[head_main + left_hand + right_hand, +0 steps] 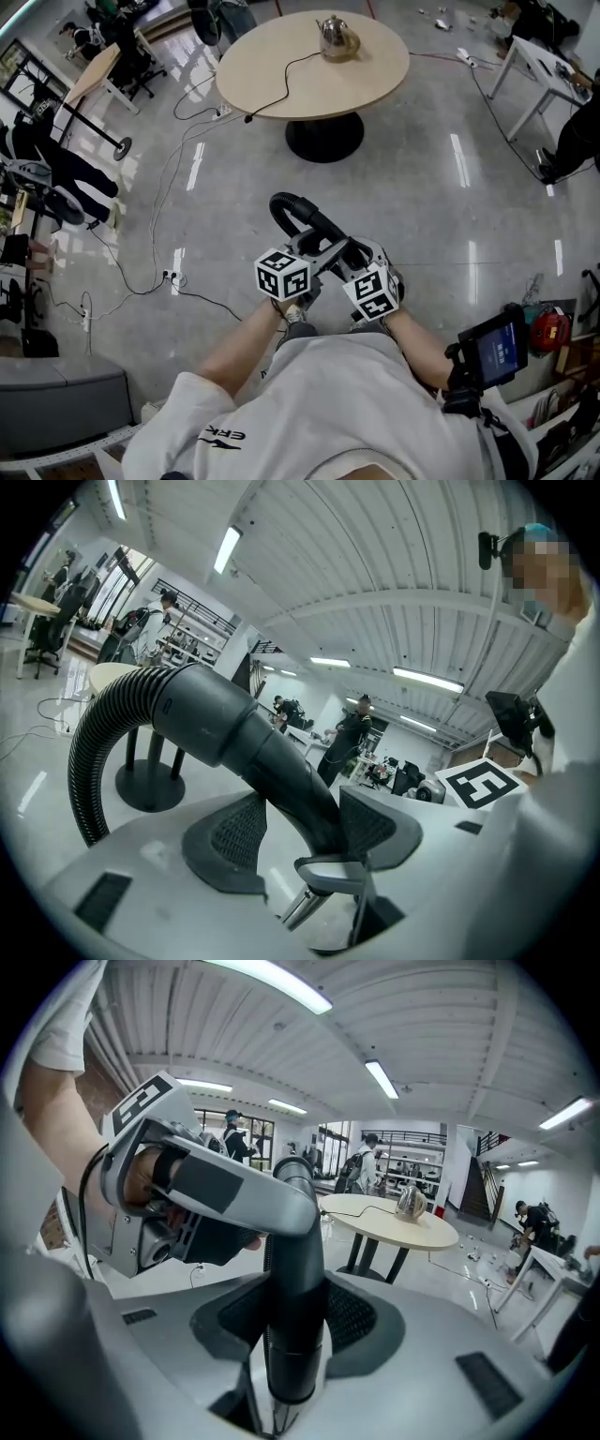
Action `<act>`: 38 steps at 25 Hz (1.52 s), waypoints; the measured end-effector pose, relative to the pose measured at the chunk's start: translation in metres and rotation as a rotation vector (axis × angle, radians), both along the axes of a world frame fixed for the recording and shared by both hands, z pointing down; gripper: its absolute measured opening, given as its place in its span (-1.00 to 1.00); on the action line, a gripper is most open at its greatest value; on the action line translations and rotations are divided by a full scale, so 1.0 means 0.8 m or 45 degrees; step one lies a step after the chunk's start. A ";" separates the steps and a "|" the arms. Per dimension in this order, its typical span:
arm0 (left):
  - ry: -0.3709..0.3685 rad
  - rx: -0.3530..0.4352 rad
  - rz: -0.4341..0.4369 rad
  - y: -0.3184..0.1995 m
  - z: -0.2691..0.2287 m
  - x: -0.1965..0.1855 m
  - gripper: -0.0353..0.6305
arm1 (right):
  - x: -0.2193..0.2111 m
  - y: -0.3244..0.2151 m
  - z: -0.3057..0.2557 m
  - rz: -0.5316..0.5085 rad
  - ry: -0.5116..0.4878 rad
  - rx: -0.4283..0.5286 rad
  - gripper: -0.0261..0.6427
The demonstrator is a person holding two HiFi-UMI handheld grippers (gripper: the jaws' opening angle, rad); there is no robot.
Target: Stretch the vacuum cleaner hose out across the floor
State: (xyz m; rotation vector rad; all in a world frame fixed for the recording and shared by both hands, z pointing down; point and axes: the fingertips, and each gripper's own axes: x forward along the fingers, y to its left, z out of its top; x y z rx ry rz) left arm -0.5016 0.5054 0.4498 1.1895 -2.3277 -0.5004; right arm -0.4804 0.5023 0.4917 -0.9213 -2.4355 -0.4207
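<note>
Polished grey floor (422,216) runs under a round table (281,84), and well short of that table, on the person's side, the black vacuum cleaner hose (286,208) loops up to both tongs. The right gripper (295,1321) clamps the hose's rigid end tube (295,1269). The left gripper (305,822) stands parted around the same tube, one pad clear of it.

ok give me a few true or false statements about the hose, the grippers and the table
1. The vacuum hose passes between the jaws of the right gripper. True.
2. The hose lies stretched out straight across the floor. False: it bends in a loop just ahead of the grippers.
3. The kettle stands on the floor. False: it stands on the round table.
4. The left gripper has the hose between its jaws too. True.
</note>
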 end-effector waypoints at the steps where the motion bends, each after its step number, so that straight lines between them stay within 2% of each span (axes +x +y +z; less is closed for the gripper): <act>1: -0.004 0.002 0.005 0.004 -0.001 -0.004 -0.22 | -0.004 0.004 0.000 0.009 0.001 0.003 -0.45; 5: 0.007 -0.004 0.053 0.016 -0.007 -0.019 -0.21 | -0.019 0.017 -0.007 0.072 0.013 0.014 -0.45; 10: 0.012 -0.006 0.177 0.062 0.003 -0.026 -0.21 | -0.027 0.064 0.002 0.177 0.018 0.042 -0.45; 22: -0.024 -0.062 0.482 0.127 0.016 -0.006 -0.21 | -0.010 0.136 0.017 0.458 0.046 0.033 -0.45; 29: -0.061 -0.106 0.536 0.137 0.021 0.017 -0.21 | 0.013 0.150 0.023 0.508 0.075 -0.018 -0.45; 38: -0.040 -0.156 0.511 0.137 0.027 0.062 -0.21 | 0.058 0.150 0.028 0.497 0.067 -0.034 -0.45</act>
